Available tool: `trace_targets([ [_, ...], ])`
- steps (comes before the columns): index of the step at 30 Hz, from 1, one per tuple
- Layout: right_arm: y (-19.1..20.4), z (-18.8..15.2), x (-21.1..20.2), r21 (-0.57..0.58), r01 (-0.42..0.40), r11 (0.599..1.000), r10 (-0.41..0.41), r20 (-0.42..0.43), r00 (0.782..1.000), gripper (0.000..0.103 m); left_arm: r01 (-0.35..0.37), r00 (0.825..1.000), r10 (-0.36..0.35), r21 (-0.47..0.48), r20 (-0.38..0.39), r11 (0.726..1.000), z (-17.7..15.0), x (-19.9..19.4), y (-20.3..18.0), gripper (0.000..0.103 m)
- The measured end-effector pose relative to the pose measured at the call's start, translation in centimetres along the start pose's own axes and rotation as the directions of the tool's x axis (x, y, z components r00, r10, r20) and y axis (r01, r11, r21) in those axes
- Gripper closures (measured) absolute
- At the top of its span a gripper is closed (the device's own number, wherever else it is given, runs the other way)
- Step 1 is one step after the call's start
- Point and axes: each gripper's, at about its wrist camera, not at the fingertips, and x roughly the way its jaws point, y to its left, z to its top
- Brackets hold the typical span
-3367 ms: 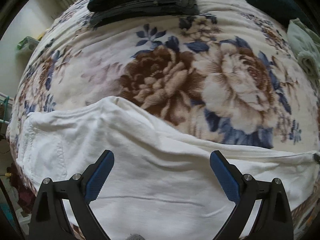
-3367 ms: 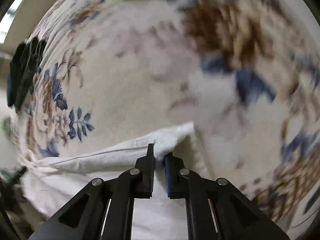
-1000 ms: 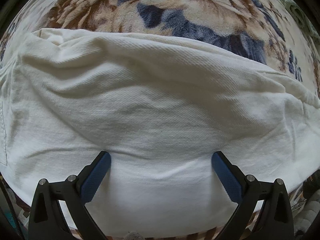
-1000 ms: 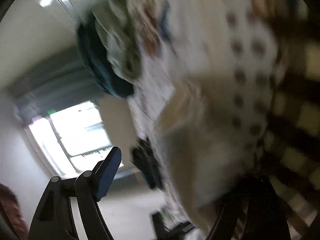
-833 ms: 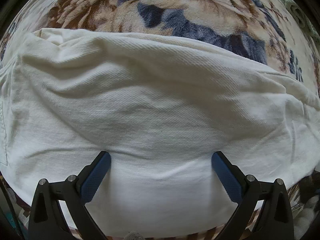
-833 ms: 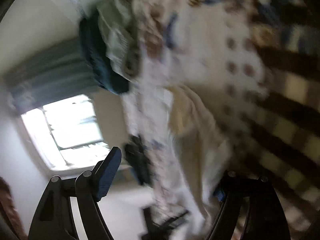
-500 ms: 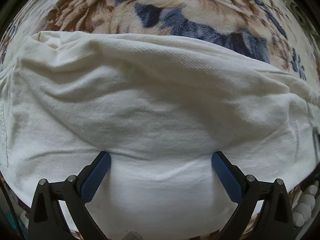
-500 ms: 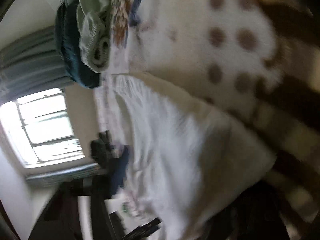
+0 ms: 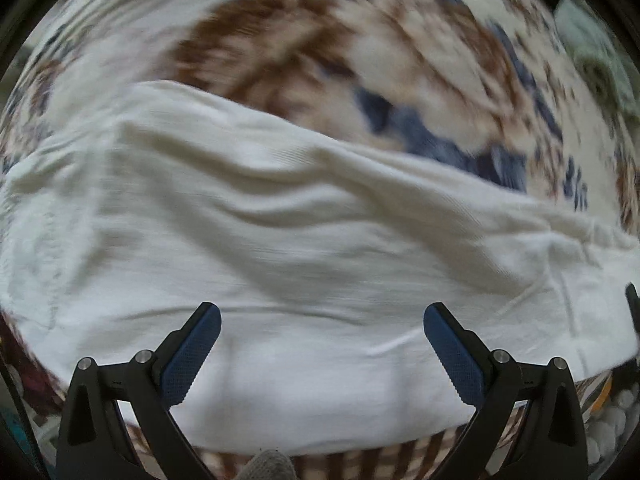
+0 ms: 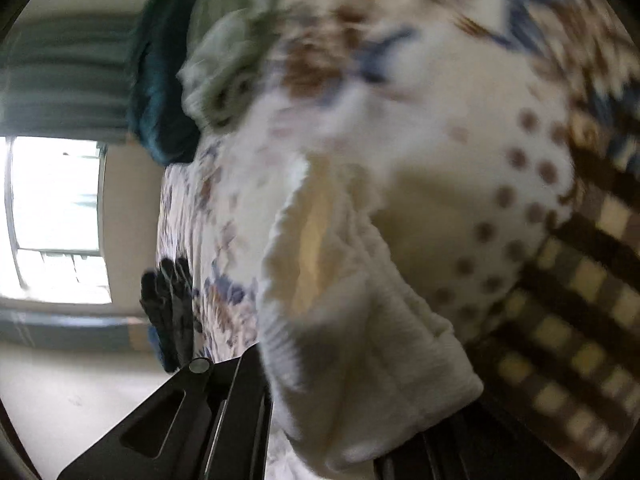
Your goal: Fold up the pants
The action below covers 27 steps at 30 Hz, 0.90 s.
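Now the right gripper (image 10: 352, 420) has clamped a bunched end of the white pants (image 9: 304, 248), its jaws having just been closing with cloth between them.

Meanwhile the left gripper (image 9: 320, 344) hangs above the middle of the pants, jaws wide apart and holding nothing; a second ago its pads pressed into the cloth, which now lies free below them. The pants lie across the near edge of the bed's floral blanket (image 9: 420, 60). With that end gripped, carrying it over for a fold looks next.
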Motion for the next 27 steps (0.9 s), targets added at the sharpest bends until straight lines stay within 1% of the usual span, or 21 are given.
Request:
trace_targets([
  [2,3.2,-2.0,-1.0,-0.073,0.023,0.997,-0.023,0.008,1.000,0.097,0.014,1.000,-0.014,-0.034,0.015,0.999,0.1,-1.1,2.6,0.000],
  [4,6.9,-3.5,-0.5,-0.120,0.024,0.993,-0.023,0.010,1.000,0.097,0.021,0.999,-0.019,-0.074,0.027,0.997,0.2,-2.3,6.3,0.000],
  [8,13.4,-9.7,0.4,-0.233,0.033,0.972,-0.033,0.003,0.999,0.097,0.024,0.999,-0.018,-0.136,0.046,0.990,-0.5,-4.1,14.3,0.000],
  [9,15.5,-12.2,1.1,-0.292,0.041,0.956,-0.042,0.005,0.999,0.097,0.013,0.998,-0.004,-0.154,0.057,0.988,-0.8,-4.9,17.1,0.000],
  [10,17.3,-13.6,2.6,-0.324,0.043,0.945,-0.046,-0.003,0.999,0.097,0.006,0.998,0.005,-0.167,0.064,0.986,-1.8,-5.4,18.3,0.000],
  [11,18.8,-15.7,4.1,-0.356,0.042,0.934,-0.054,-0.024,0.998,0.097,0.000,0.997,0.013,-0.181,0.072,0.983,-2.3,-5.8,20.1,0.000],
  [12,20.4,-18.7,5.8,-0.402,0.040,0.915,-0.066,-0.049,0.997,0.097,-0.012,0.996,0.029,-0.199,0.081,0.980,-2.8,-6.4,22.5,0.000],
  [13,21.8,-20.6,7.6,-0.436,0.038,0.899,-0.076,-0.069,0.995,0.097,-0.024,0.996,0.042,-0.210,0.083,0.977,-3.3,-6.8,24.0,0.000],
  [14,23.3,-23.6,10.0,-0.496,0.036,0.867,-0.098,-0.100,0.990,0.097,-0.034,0.995,0.053,-0.225,0.082,0.974,-3.9,-7.1,25.9,0.000],
  [15,24.4,-26.8,12.2,-0.562,0.035,0.826,-0.130,-0.129,0.983,0.097,-0.038,0.995,0.058,-0.233,0.082,0.972,-4.9,-7.3,26.3,0.000],
  [16,24.9,-29.4,13.7,-0.607,0.037,0.794,-0.156,-0.144,0.977,0.097,-0.045,0.995,0.066,-0.241,0.079,0.969,-5.0,-7.4,28.0,0.000],
  [17,25.3,-32.8,15.4,-0.666,0.039,0.745,-0.195,-0.162,0.967,0.098,-0.050,0.994,0.071,-0.248,0.078,0.967,-5.3,-7.5,28.8,0.000],
  [18,25.5,-36.4,17.5,-0.726,0.038,0.686,-0.249,-0.186,0.950,0.097,-0.048,0.994,0.070,-0.253,0.078,0.966,-5.4,-7.5,30.1,0.000],
  [19,25.4,-39.1,18.4,-0.761,0.045,0.648,-0.286,-0.189,0.940,0.097,-0.050,0.994,0.072,-0.256,0.079,0.965,-5.4,-7.7,31.6,0.000],
  [21,25.0,-43.3,19.8,-0.824,0.052,0.564,-0.343,-0.177,0.923,0.097,-0.047,0.993,0.072,-0.251,0.094,0.967,-5.7,-8.0,32.8,0.000],
  [22,24.6,-45.1,20.6,-0.851,0.060,0.523,-0.381,-0.170,0.909,0.097,-0.046,0.992,0.073,-0.239,0.107,0.970,-5.4,-8.1,33.3,0.000],
  [23,24.3,-46.0,21.0,-0.866,0.077,0.494,-0.410,-0.154,0.899,0.095,-0.050,0.990,0.078,-0.229,0.115,0.972,-5.0,-8.1,33.3,0.000],
  [24,24.0,-46.9,21.6,-0.887,0.091,0.453,-0.441,-0.134,0.887,0.089,-0.045,0.989,0.073,-0.216,0.126,0.975,-4.5,-8.0,33.2,0.000],
  [25,24.2,-46.9,22.2,-0.897,0.087,0.433,-0.461,-0.138,0.877,0.084,-0.030,0.990,0.058,-0.212,0.129,0.977,-3.9,-7.8,33.1,0.000],
  [26,24.2,-46.5,22.5,-0.897,0.070,0.437,-0.474,-0.164,0.865,0.078,-0.008,0.991,0.037,-0.212,0.129,0.977,-3.4,-7.8,33.0,0.000],
  [27,24.4,-45.9,22.5,-0.878,0.026,0.478,-0.469,-0.230,0.853,0.059,0.015,0.992,0.013,-0.212,0.128,0.977,-2.9,-7.6,32.8,0.000],
])
